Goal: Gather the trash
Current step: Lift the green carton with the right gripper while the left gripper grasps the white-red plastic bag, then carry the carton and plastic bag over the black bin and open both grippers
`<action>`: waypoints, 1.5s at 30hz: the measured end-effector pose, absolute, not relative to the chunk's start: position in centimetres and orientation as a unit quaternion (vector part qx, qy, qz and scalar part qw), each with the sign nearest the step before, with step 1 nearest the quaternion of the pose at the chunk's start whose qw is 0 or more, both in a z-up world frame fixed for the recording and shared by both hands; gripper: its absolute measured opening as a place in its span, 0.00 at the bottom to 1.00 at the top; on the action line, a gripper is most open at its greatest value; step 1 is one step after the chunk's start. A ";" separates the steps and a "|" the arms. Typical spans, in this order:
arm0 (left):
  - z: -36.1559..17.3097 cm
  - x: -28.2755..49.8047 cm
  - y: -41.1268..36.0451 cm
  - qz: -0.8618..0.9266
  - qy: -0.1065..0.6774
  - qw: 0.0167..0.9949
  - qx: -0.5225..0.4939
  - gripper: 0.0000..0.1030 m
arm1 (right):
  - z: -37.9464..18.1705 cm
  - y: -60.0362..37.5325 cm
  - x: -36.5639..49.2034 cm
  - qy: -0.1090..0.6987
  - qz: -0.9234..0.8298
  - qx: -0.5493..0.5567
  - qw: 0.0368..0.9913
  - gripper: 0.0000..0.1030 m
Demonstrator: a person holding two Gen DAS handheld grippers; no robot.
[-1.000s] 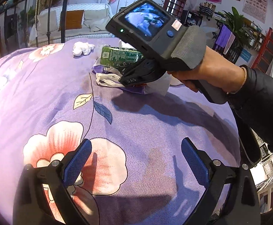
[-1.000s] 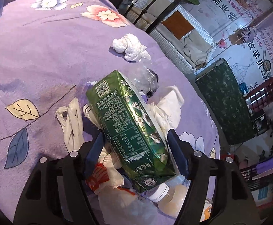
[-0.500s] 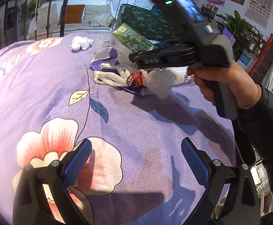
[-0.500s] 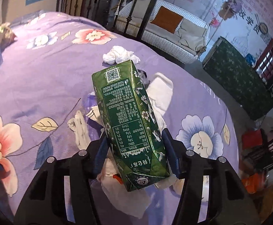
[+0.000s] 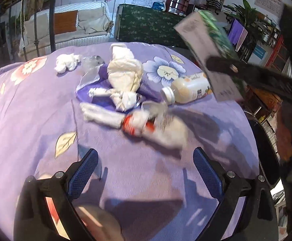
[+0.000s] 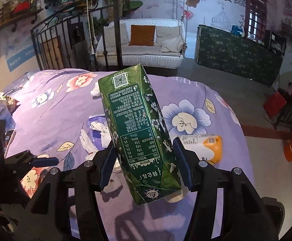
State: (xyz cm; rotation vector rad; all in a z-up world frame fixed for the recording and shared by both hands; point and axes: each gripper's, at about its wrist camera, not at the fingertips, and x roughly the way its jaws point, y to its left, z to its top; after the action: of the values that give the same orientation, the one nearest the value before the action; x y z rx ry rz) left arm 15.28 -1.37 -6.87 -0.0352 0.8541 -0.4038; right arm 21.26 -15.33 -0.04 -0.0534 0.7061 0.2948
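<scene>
Green foil carton (image 6: 138,132) sits pinched in my right gripper (image 6: 144,166), lifted clear of the purple bedspread (image 5: 35,104) for carrying off; my left gripper (image 5: 144,172) hangs spread and empty, facing the remaining litter.

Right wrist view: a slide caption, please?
Right gripper lifts a green carton above the purple floral bedspread.

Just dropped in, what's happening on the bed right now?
A person is clearing trash off the purple floral bedspread. The right tool is clamped on a green drink carton, lifted clear of the pile. The left tool hovers open and empty. A bottle, crumpled tissues and plastic bags remain.
</scene>
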 end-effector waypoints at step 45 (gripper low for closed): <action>-4.4 7.2 -7.3 -0.196 0.365 0.910 -0.032 0.21 | -4.9 -25.4 8.0 0.332 0.020 0.116 0.936 0.55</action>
State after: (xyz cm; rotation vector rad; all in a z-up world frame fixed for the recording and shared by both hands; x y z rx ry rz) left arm 7.19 -7.32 -4.43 -0.0655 0.7527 -0.4050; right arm 7.96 -25.38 -4.87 0.2361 0.6780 0.0411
